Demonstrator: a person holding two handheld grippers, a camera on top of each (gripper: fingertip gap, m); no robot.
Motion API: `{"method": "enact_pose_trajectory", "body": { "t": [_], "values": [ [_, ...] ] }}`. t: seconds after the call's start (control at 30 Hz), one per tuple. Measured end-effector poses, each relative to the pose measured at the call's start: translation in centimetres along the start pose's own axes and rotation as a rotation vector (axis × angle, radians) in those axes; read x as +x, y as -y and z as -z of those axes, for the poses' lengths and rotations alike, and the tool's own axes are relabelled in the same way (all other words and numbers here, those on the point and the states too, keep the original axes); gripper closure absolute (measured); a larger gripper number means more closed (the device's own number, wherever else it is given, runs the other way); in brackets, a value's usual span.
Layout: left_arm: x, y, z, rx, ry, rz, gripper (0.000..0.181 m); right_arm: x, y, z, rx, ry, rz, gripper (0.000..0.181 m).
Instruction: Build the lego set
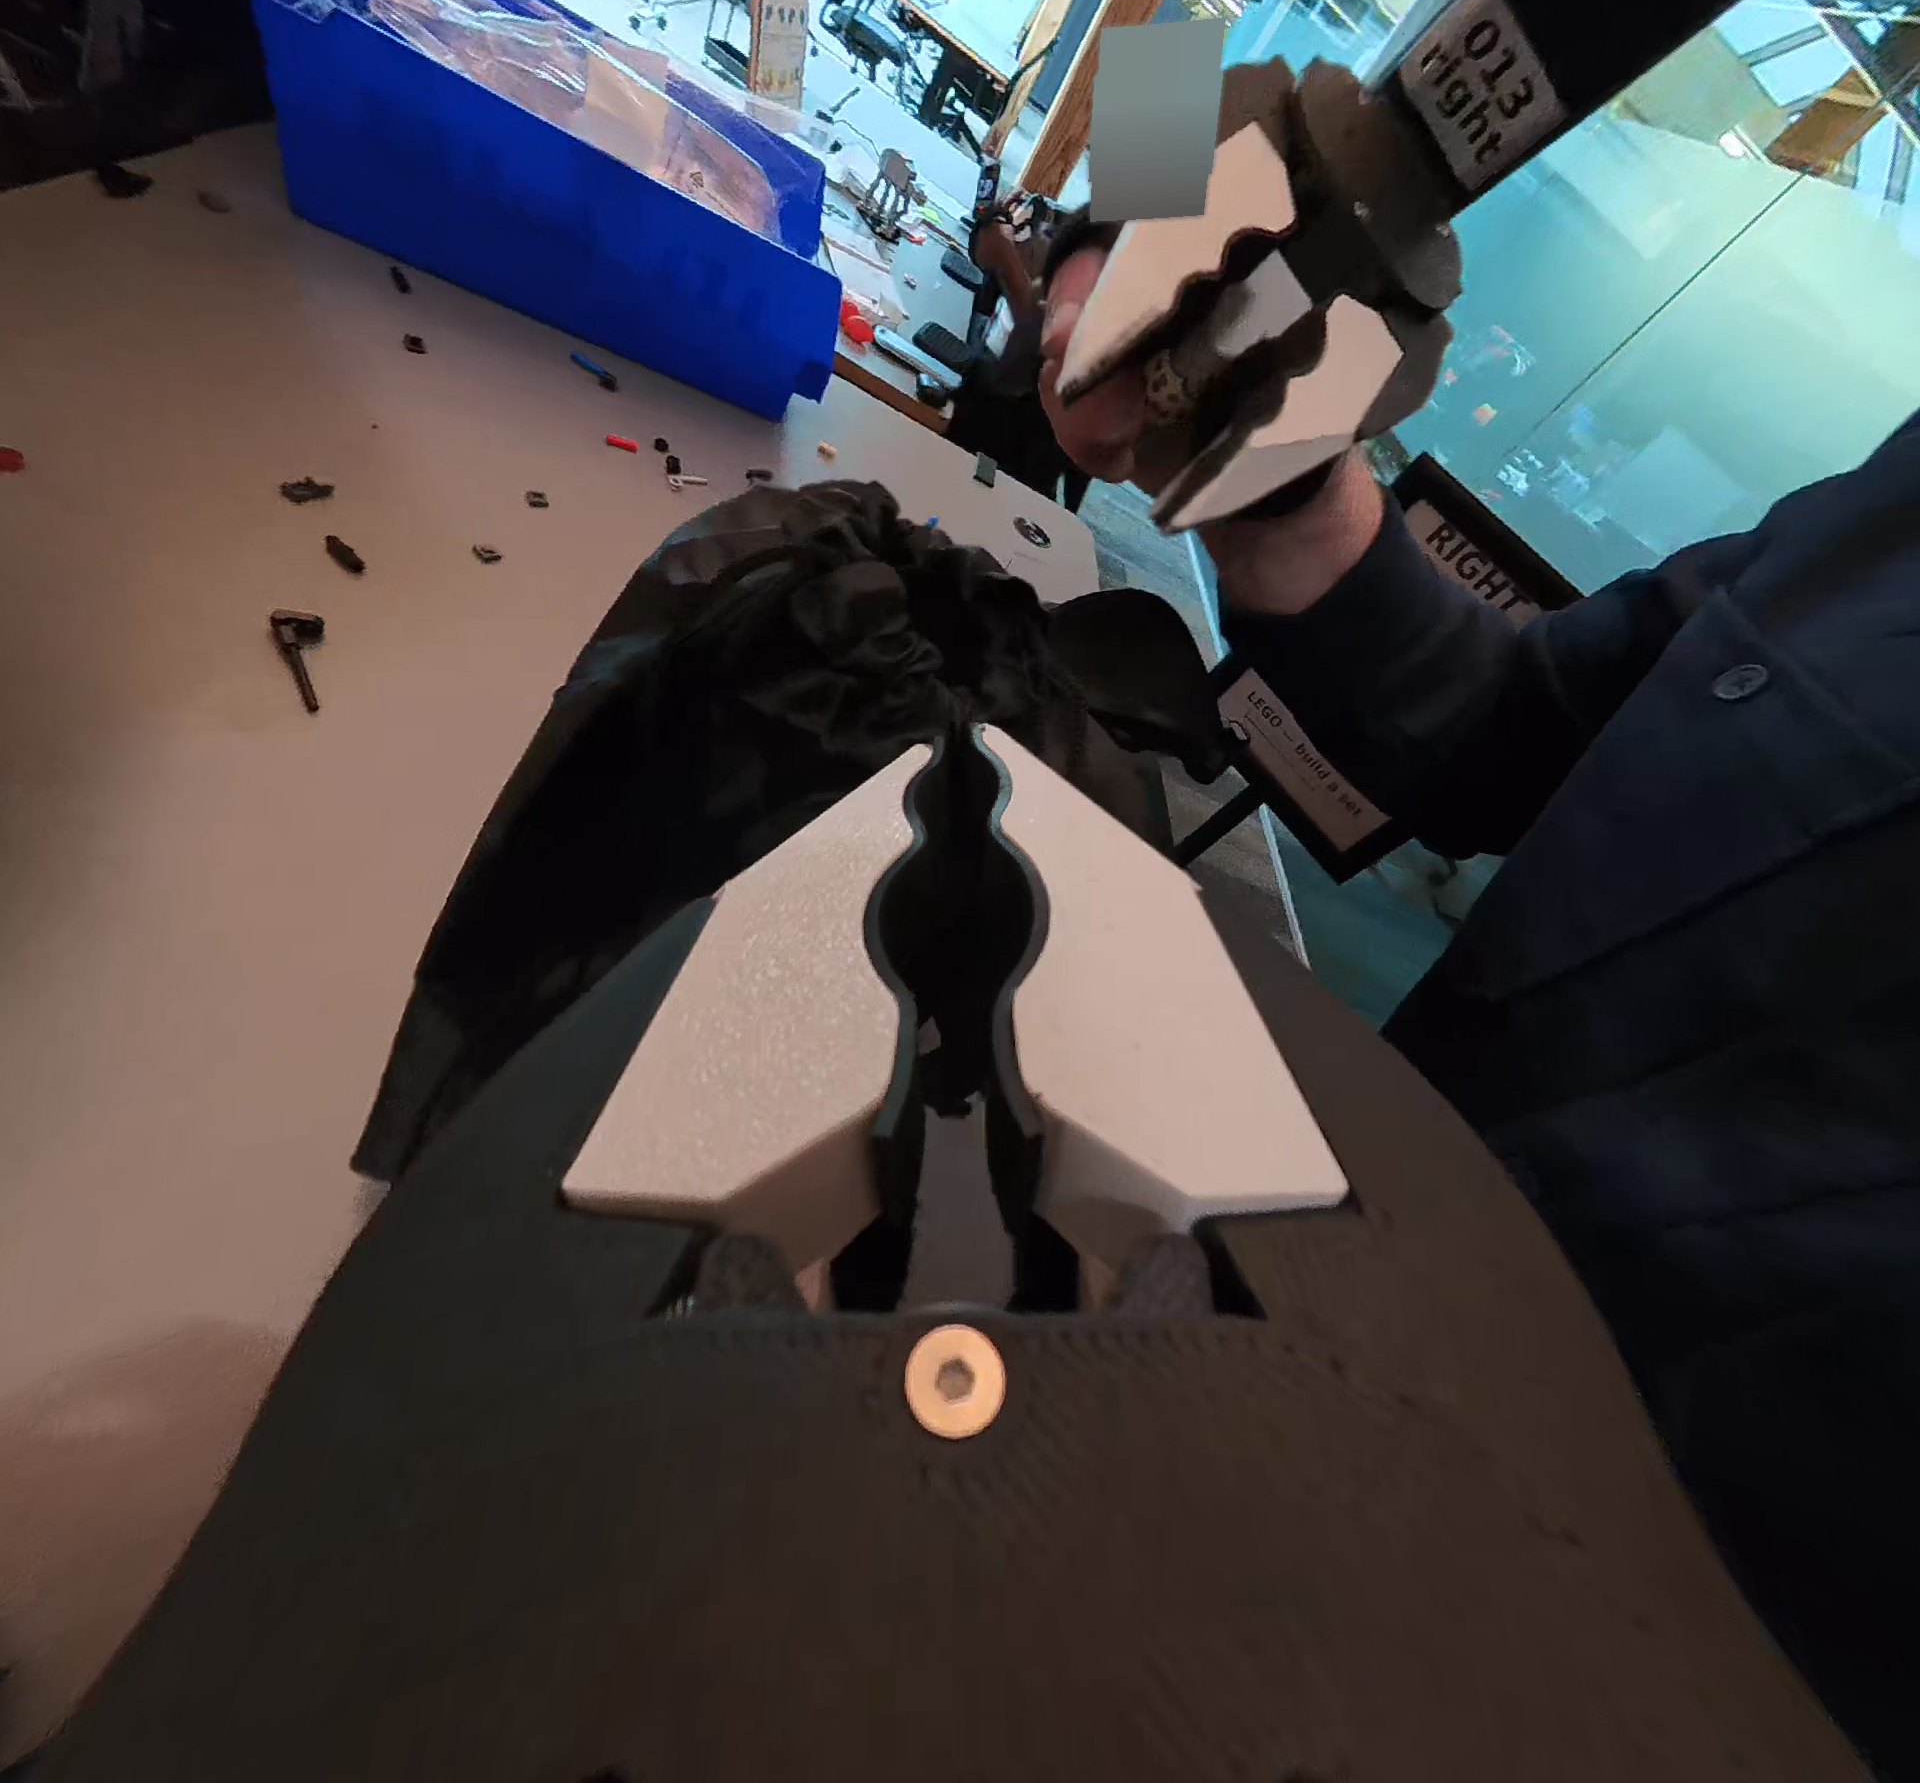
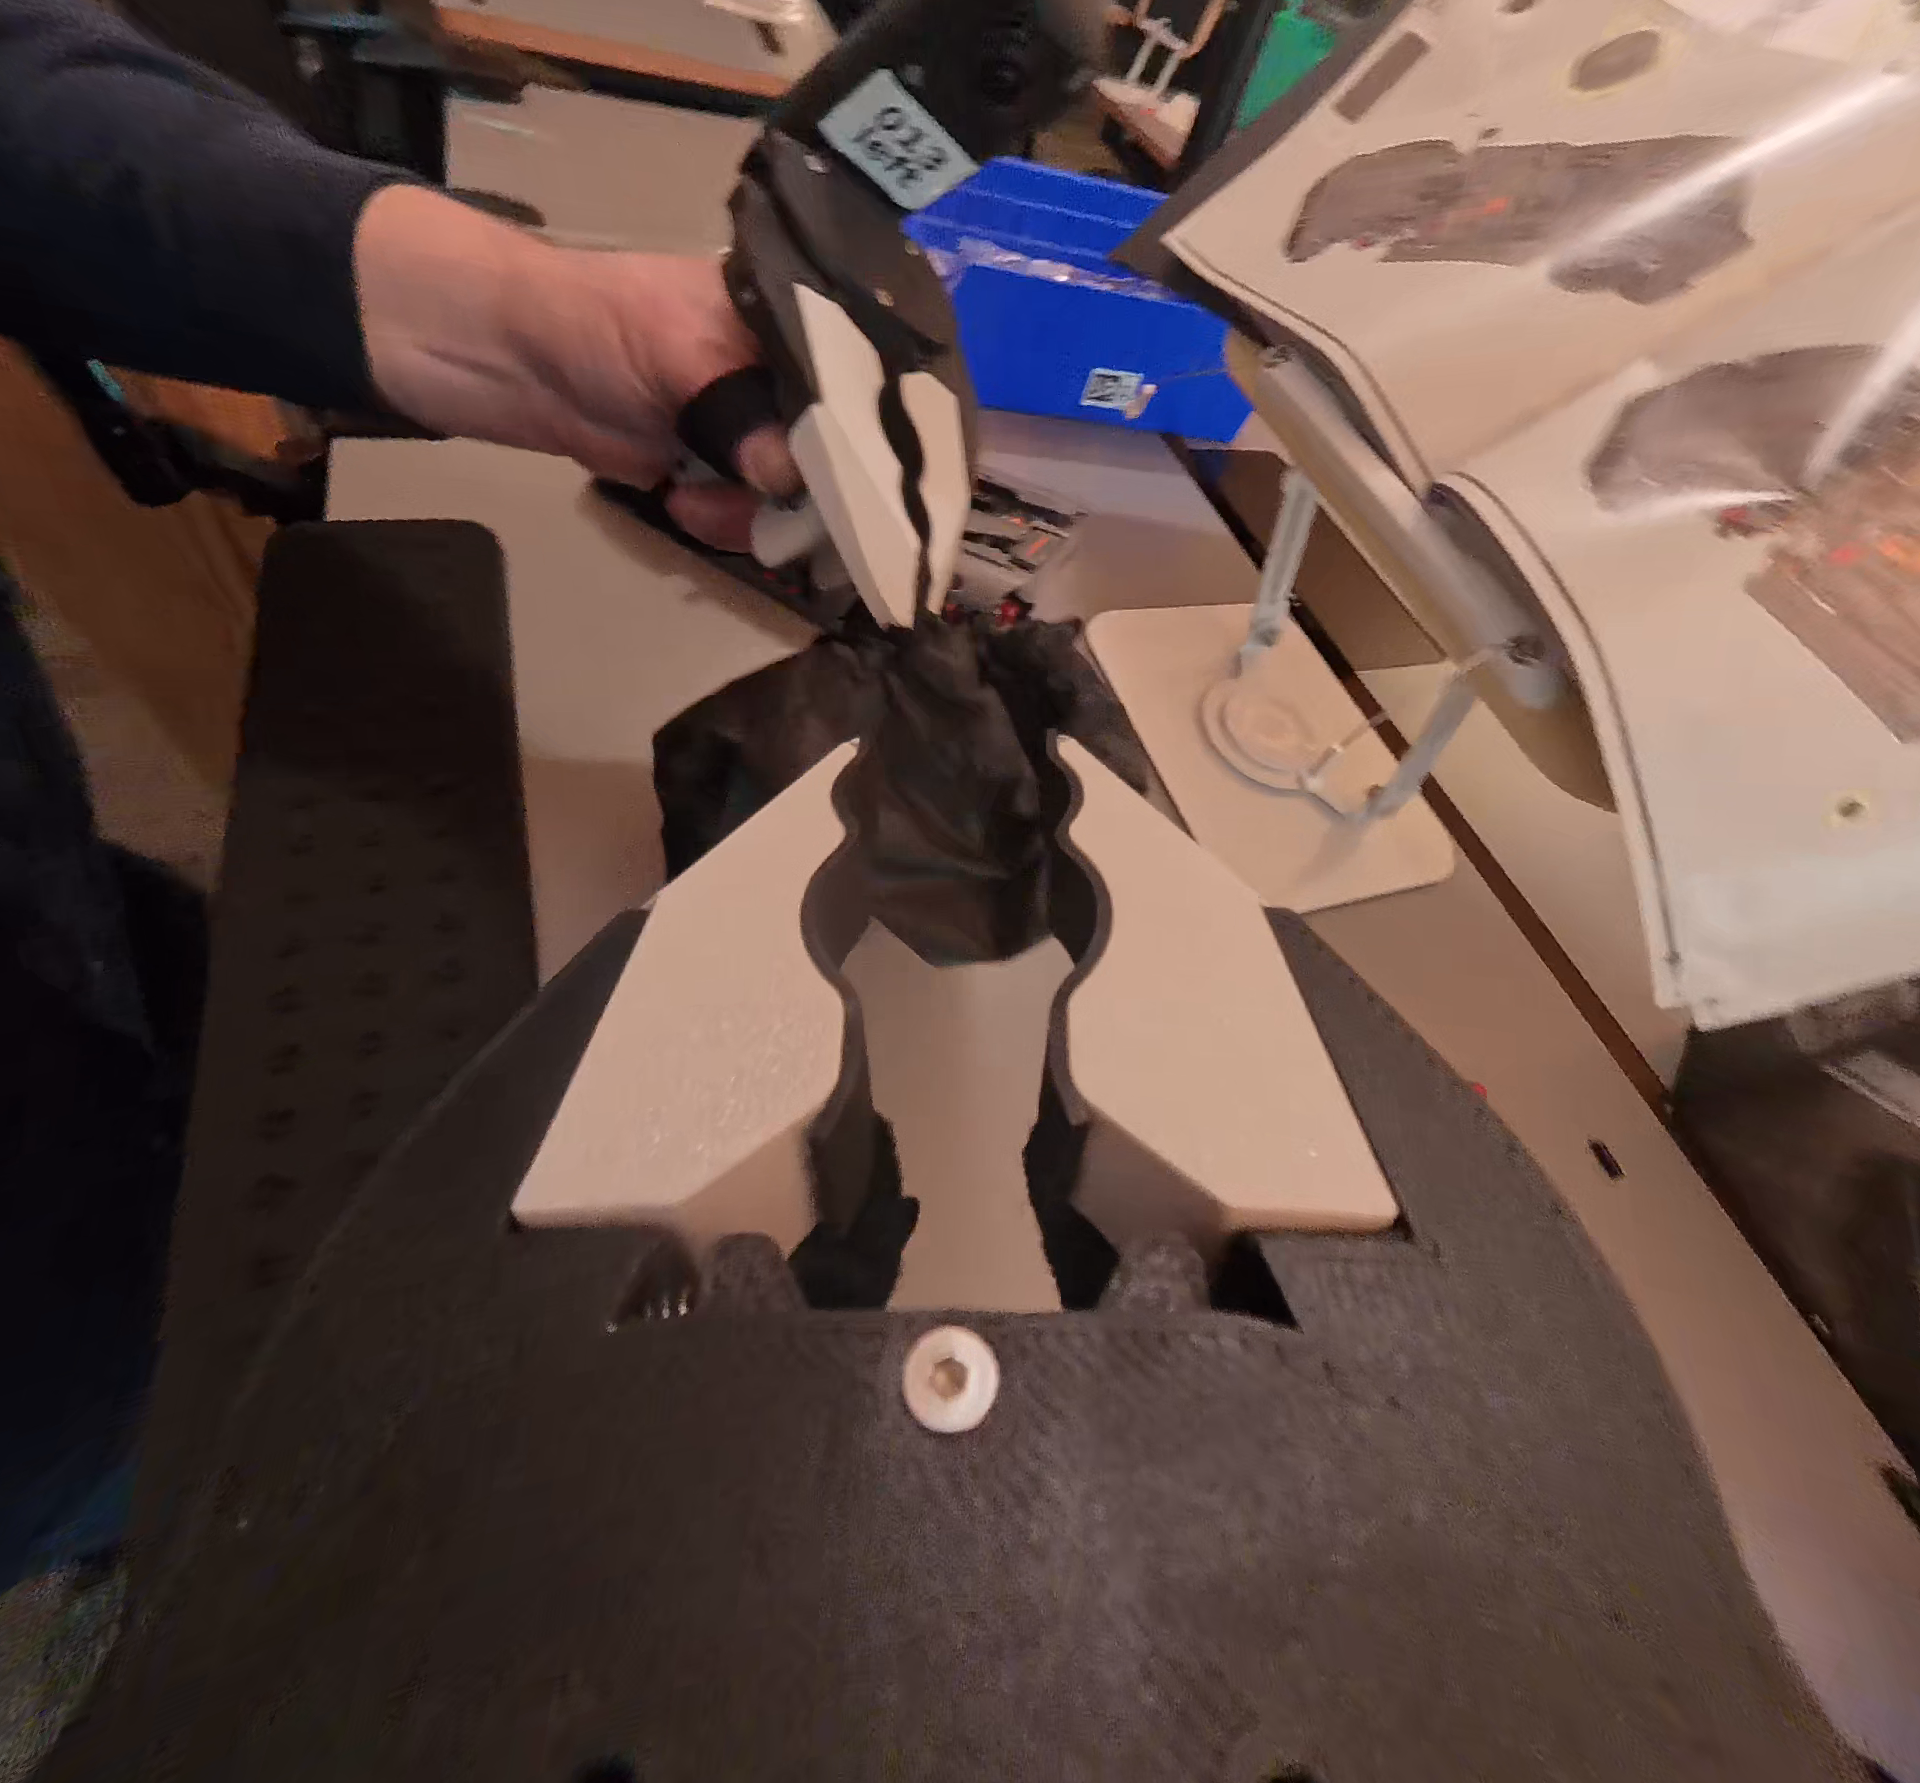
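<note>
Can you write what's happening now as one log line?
left gripper: shut on crumpled black fabric bag | right gripper: open, raised | loose small lego pieces: scattered on table

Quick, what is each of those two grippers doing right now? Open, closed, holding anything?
Left gripper: closed, pinching the gathered top of a black bag.
Right gripper: open, empty, with the bag between its fingers.

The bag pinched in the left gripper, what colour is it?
Black all over, a crinkled drawstring bag bunched at its neck; the left wrist view shows it best.
</note>
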State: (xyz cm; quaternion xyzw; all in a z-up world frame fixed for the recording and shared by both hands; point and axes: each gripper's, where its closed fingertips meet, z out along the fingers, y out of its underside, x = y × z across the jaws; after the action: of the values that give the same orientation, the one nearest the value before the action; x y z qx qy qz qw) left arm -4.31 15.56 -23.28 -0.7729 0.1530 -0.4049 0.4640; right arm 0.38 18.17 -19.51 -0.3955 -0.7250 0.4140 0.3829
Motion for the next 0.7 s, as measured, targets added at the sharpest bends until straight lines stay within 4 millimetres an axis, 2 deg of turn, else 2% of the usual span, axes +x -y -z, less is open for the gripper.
{"method": "enact_pose_trajectory", "body": {
  "t": [0.07, 0.17, 0.27, 0.43, 0.53, 0.63, 0.7],
  "values": [
    [0.1, 0.0, -0.4, -0.008, -0.007, -0.012, 0.181, -0.6, -0.3, -1.3, -0.068, 0.02, 0.046, 0.152],
    [0.7, 0.0, -1.0, -0.03, -0.054, -0.033, 0.181, -0.9, -2.2, -3.3, -0.186, 0.057, 0.116, 0.148],
    [0.9, -0.6, -1.5, -0.079, -0.075, -0.049, 0.181, -1.2, -3.6, -4.4, -0.25, 0.131, 0.121, 0.138],
    [0.7, -1.2, -1.7, -0.11, -0.104, -0.045, 0.181, -2.6, -5.4, -4.8, -0.333, 0.259, 0.122, 0.181],
    [0.4, -1.4, -1.5, -0.12, -0.097, -0.035, 0.179, -2.2, -5.3, -4.6, -0.335, 0.221, 0.157, 0.181],
    [-0.5, -0.4, -0.7, -0.104, -0.042, -0.012, 0.16, -2.1, -5.0, -4.4, -0.345, 0.177, 0.194, 0.181],
    [-0.7, 1.1, -0.2, -0.071, -0.008, -0.013, 0.146, -2.0, -5.2, -4.4, -0.369, 0.161, 0.211, 0.181]
  ]
}}
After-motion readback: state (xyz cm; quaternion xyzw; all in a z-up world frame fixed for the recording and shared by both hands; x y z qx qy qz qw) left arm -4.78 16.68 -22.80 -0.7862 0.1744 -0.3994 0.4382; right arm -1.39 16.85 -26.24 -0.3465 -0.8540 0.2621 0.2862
